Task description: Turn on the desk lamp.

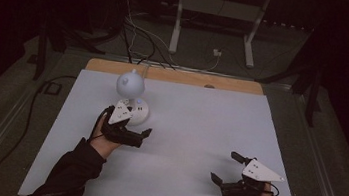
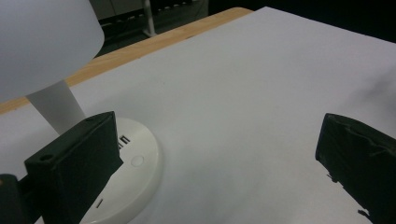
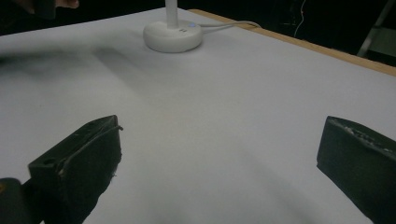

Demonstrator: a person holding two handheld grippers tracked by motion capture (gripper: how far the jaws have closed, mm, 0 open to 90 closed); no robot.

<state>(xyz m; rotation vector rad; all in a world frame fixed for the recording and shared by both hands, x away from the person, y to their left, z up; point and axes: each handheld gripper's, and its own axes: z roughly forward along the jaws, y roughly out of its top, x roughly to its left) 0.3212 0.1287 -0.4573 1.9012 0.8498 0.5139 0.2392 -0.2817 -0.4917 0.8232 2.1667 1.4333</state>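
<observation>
Nearest the high camera, the right gripper (image 1: 226, 171) hovered over bare table (image 1: 198, 131) at the near right, fingers spread wide, holding nothing. Farther left, the left gripper (image 1: 143, 137) sat just beside the lamp (image 1: 131, 95), which stood at the table's far left. Seen from the left gripper, its fingers (image 2: 79, 163) were apart, one over the lamp's base. From the right gripper, the lamp stood well off. Judged step: reaching for the base; next, pressing its button.
</observation>
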